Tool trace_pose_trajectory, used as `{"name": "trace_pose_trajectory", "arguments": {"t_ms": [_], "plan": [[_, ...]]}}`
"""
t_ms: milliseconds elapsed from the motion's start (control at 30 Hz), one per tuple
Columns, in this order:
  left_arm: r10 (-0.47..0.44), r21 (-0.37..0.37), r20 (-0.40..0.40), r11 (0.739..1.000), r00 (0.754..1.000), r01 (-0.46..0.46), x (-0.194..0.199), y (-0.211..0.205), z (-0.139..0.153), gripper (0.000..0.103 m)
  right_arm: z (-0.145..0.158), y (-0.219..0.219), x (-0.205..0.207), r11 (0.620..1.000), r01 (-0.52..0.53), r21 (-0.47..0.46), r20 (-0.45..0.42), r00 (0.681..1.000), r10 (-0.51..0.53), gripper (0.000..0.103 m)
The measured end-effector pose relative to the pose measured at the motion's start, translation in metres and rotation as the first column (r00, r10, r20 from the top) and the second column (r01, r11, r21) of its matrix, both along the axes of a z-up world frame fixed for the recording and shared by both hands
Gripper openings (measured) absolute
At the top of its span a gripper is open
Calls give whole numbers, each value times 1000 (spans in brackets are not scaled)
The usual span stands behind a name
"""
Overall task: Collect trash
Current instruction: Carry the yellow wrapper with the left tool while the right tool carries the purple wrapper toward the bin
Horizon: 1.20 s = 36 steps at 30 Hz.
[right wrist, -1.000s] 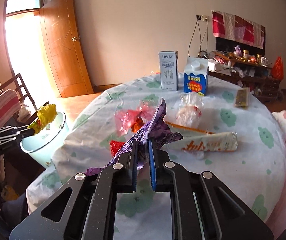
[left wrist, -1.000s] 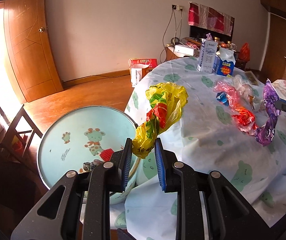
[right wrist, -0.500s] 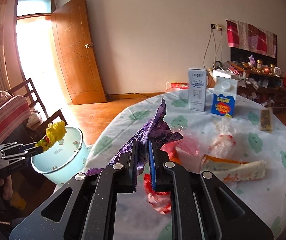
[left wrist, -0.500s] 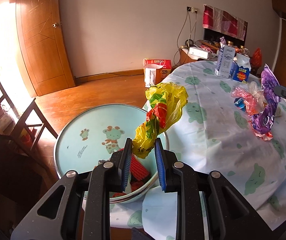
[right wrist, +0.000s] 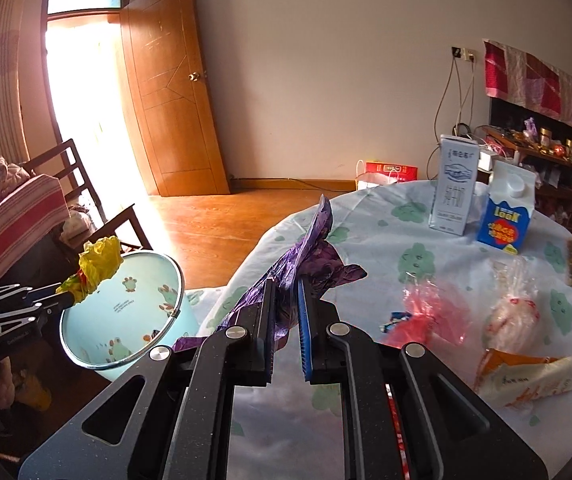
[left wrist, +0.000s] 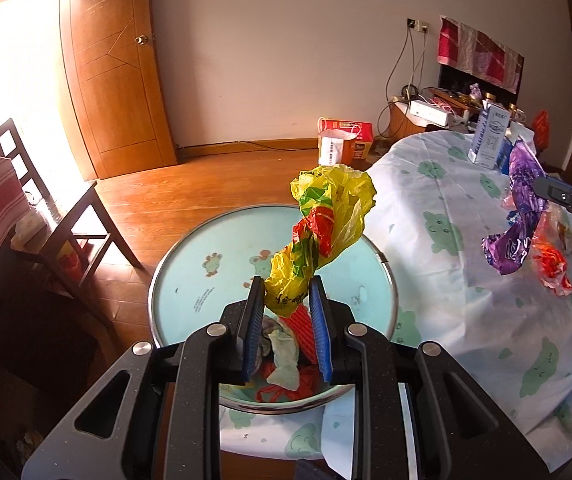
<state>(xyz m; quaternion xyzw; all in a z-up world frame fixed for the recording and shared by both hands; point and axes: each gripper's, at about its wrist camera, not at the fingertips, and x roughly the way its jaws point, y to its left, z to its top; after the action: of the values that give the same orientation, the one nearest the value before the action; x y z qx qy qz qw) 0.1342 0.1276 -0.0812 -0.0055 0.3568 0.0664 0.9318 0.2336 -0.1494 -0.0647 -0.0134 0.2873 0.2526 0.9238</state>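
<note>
My left gripper (left wrist: 286, 300) is shut on a crumpled yellow plastic bag (left wrist: 321, 232) and holds it over the light blue trash bin (left wrist: 194, 280), which has wrappers inside. The bag (right wrist: 100, 262) and bin (right wrist: 126, 312) also show in the right wrist view, left of the table. My right gripper (right wrist: 286, 304) is shut on a purple wrapper (right wrist: 309, 256) above the table's left edge; the wrapper also shows in the left wrist view (left wrist: 521, 216).
The round table (right wrist: 425, 248) with a cloud-print cloth holds a white carton (right wrist: 455, 184), a blue carton (right wrist: 505, 212), a red wrapper (right wrist: 425, 316), a clear bag (right wrist: 513, 312) and a white wrapper (right wrist: 525, 376). A wooden chair (left wrist: 38, 216) stands left of the bin.
My left gripper carried the yellow bag left, off the table and over the bin. My right gripper carried the purple wrapper left toward the table edge and bin.
</note>
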Motion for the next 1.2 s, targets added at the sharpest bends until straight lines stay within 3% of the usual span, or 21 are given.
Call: {"name": "trace_pose_trajectory", "arguments": {"t_ms": [1200], "plan": [[142, -5, -9, 990, 990, -142, 1, 57, -6, 24, -18, 106, 24, 988, -138, -65, -18, 990, 138, 11]]}}
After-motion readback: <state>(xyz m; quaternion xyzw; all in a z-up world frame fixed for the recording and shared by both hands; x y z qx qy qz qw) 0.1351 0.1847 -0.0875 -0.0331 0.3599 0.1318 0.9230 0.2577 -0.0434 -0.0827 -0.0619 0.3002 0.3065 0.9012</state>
